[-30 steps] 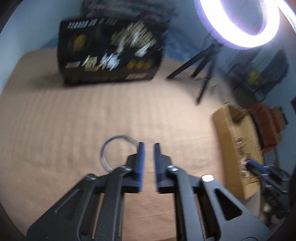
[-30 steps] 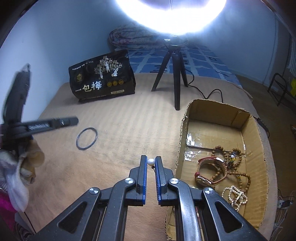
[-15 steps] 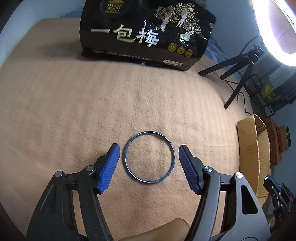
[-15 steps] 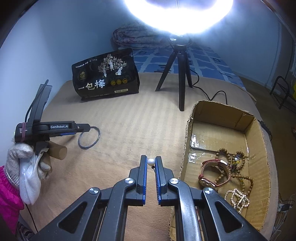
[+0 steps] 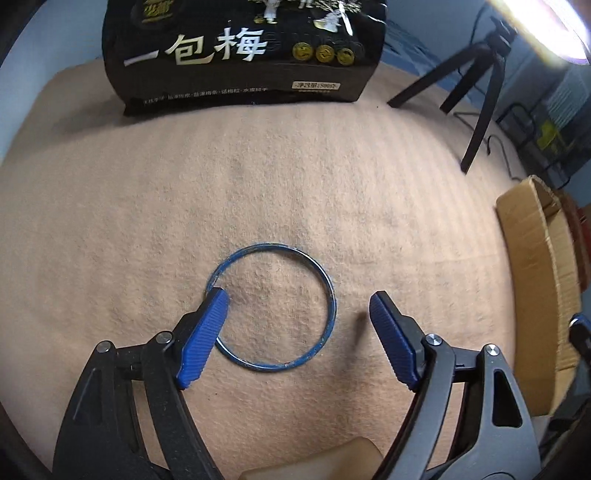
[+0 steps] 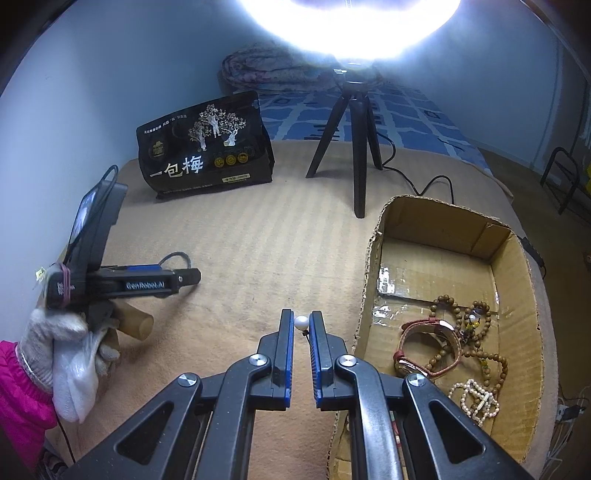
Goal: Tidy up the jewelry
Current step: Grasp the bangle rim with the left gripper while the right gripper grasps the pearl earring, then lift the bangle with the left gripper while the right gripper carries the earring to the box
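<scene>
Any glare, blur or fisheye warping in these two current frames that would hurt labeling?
Left wrist view: sharp; bangle and left tongs crisp, ring-light glare clips only the top right corner, edges bow. Right wrist view: ring light blows out the top centre; pearl in the right tongs and the cardboard box stay readable.

In the left wrist view a bangle (image 5: pixel 271 306) lies on the blanket (image 5: pixel 147 206) at frame centre. The left gripper (image 5: pixel 297 306) reaches up from the bottom edge, one finger over the ring's left rim, the other just right of the ring. A snack bag (image 5: pixel 243 51) stands at the top, a tripod (image 5: pixel 476 85) at upper right, a cardboard box (image 5: pixel 535 295) at the right edge.

In the right wrist view the box fills the lower right, with a watch (image 6: pixel 428 347) and bead strings (image 6: pixel 476 332) inside. The right gripper (image 6: pixel 302 325) at bottom centre has a pearl (image 6: pixel 302 323) between its tips, left of the box.
</scene>
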Tool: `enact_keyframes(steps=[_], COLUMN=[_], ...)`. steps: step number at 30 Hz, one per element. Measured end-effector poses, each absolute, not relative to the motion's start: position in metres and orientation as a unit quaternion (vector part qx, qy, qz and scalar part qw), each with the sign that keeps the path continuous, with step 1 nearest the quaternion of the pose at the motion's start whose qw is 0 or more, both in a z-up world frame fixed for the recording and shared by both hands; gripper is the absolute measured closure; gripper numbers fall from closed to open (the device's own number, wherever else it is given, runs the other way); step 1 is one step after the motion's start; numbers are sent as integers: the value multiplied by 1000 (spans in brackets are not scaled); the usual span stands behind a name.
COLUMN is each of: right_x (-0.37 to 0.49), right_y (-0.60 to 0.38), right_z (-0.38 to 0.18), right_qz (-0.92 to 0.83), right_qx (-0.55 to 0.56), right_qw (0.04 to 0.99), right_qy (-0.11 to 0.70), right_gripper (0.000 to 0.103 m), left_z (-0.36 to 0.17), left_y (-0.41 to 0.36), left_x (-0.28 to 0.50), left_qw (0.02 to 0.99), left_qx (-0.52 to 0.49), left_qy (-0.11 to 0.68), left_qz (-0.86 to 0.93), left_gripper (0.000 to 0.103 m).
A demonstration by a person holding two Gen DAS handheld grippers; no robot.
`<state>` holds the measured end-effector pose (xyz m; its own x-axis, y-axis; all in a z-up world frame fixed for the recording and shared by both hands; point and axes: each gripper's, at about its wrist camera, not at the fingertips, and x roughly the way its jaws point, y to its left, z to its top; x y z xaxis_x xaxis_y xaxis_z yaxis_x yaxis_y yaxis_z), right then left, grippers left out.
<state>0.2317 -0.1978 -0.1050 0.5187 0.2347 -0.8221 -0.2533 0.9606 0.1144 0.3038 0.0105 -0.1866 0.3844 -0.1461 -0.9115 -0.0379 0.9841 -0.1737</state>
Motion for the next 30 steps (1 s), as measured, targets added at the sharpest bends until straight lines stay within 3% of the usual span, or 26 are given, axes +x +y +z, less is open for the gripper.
enact_keyframes(steps=[22,23,24,30], right_x=[233,232,233,234], right_y=[-202,-201,-202,-204], right_z=[-105,-105,-106,-105], right_qz=[138,137,137,134], right_qx=[-6,-7,-7,-5], right_qw=[870,870,870,872], right_qy=[473,473,473,471], right_gripper=[97,97,97,97], left_z=[-191,-191,-191,-183], left_y=[29,30,32,52], left_x=[301,300,300,296], left_qw=[827,827,827,828], left_qx=[-88,-92,-98,-139], left_qy=[555,554,553,543], left_qz=[6,4,4,-2], left_gripper=[22,22,29,29])
